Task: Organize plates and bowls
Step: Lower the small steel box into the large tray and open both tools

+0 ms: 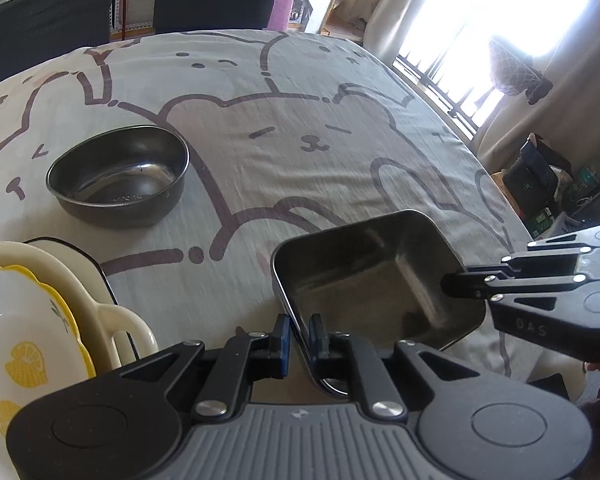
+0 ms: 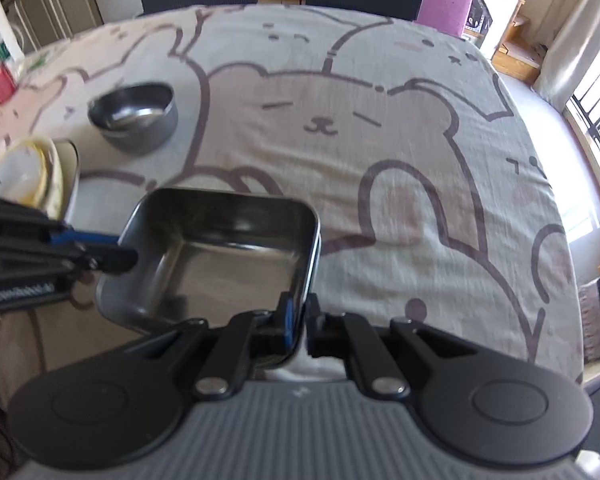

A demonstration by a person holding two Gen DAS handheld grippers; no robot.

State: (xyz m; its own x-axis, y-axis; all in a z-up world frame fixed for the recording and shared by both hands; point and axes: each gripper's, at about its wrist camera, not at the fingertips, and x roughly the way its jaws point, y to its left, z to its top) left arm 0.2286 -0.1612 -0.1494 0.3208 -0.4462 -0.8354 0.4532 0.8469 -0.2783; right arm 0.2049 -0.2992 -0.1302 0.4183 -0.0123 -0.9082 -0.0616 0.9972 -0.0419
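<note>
Left wrist view is showing the left gripper (image 1: 298, 336) clamping its jaws on the near wall of a square metal tray (image 1: 364, 280), with the rim running crosswise between them. The right gripper (image 1: 456, 286) is coming in from the right and pinching the tray's opposite side, so both are sharing the load and the tray is tilting above the tabletop (image 1: 300, 128).

In the right wrist view the right gripper (image 2: 298, 324) is likewise closing its jaws on the tray (image 2: 228, 248) wall, the tray lying ahead and to the left of them.

The round metal bowl (image 1: 118, 178) is sitting well ahead and left of the left jaws. The stack of plates (image 1: 32, 320) is lying just left of them, nearer the left hand, probably the tray's destination.
</note>
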